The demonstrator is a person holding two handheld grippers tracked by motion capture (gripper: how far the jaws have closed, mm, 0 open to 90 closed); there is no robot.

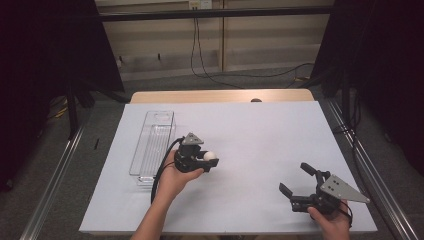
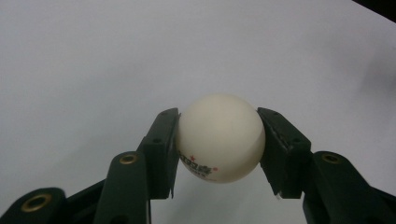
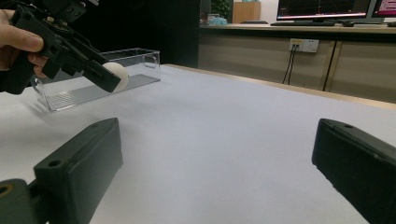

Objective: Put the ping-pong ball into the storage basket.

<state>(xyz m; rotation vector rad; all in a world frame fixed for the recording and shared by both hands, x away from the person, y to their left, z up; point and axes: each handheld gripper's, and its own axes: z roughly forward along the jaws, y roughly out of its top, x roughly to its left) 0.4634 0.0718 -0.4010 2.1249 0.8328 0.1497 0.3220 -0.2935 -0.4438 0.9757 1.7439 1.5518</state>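
Nearest me, the right gripper [image 1: 298, 181] rests low at the table's [image 1: 260, 135] near right edge, jaws spread wide apart with nothing between them, so I leave it parked. With the left gripper [image 1: 212, 161] clamped on the white ball [image 1: 210, 156], I judge the job is to carry it left over the clear tray [image 1: 152, 145] just beside (squeezing evenly across the ball's middle), then lower before letting go. That hand grips from below, jaws pointing right, ball lifted off the table.

A ball [image 1: 210, 156] sits between the jaws of the left claw [image 1: 209, 161], just right of a clear bin [image 1: 152, 145] on the tabletop [image 1: 260, 130]; the right claw [image 1: 295, 182] rests well apart, near the front right.
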